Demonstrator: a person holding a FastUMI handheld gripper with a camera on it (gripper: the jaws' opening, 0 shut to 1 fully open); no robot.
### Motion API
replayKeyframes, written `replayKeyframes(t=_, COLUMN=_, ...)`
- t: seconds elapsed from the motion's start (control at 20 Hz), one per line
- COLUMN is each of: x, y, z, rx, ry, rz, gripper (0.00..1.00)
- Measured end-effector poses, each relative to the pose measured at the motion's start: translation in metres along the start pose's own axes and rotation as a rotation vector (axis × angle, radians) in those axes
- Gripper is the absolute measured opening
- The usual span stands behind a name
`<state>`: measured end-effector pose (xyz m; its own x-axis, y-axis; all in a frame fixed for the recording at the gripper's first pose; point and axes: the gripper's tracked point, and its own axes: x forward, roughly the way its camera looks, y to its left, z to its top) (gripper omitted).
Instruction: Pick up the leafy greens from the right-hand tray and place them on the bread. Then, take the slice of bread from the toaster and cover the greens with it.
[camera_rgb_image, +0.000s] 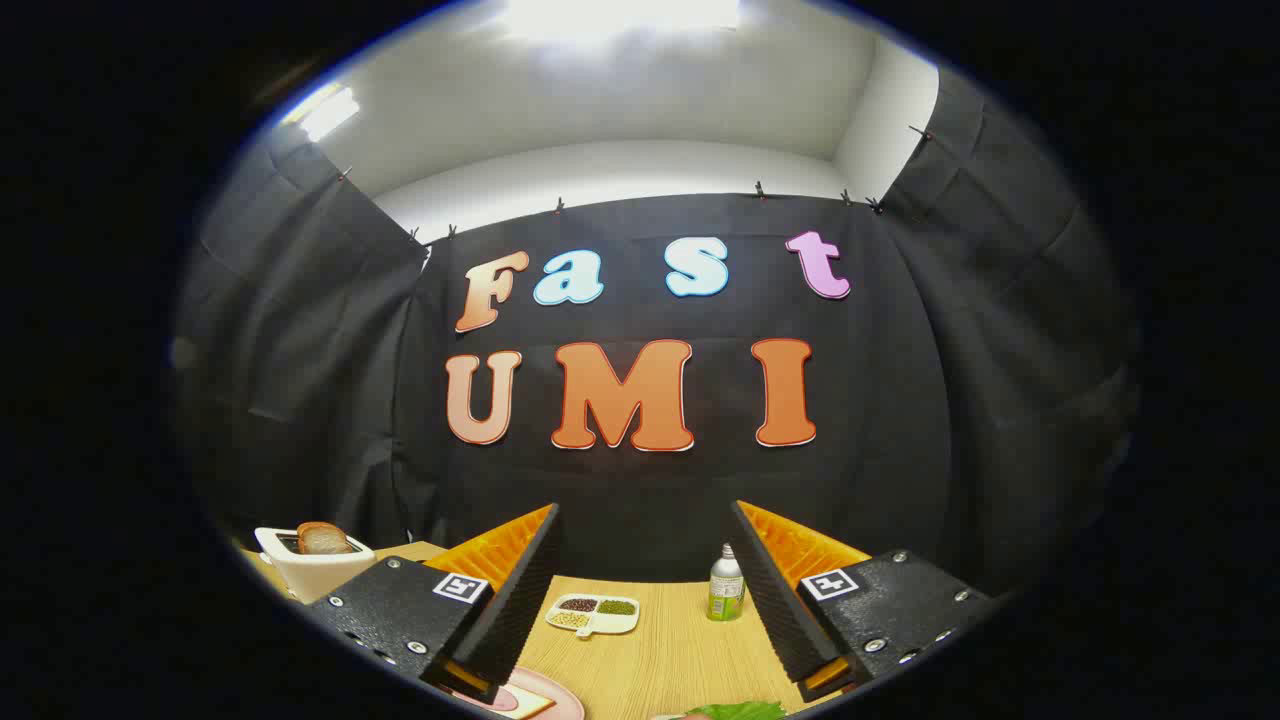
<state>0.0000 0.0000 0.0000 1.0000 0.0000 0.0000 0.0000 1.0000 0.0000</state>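
My gripper (645, 540) stands open above the wooden table (670, 650), with nothing between its fingers. A white toaster (312, 566) sits at the far left beyond the left finger, with a brown slice of bread (322, 538) sticking out of its slot. Just under the left finger lies a pink plate (553, 692) with a pale slice of bread (532, 704) on it, mostly hidden. The leafy greens (738, 711) peek out below the right finger; their tray is hidden.
A white divided dish (593, 614) with beans and seeds lies ahead between the fingers. A small green bottle (726, 584) stands upright beside the right finger, near the table's far edge. Black cloth walls close the booth behind and on both sides.
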Motion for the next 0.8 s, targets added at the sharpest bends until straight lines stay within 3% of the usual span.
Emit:
replayKeyframes(t=0.6, x=-0.0001, y=0.0000, z=-0.0001, rx=0.000, ry=0.001, rz=0.000, gripper=0.98)
replayKeyframes(t=0.8, x=-0.0056, y=-0.0032, z=-0.0089, rx=-0.028, ry=0.055, rz=-0.015, gripper=0.98)
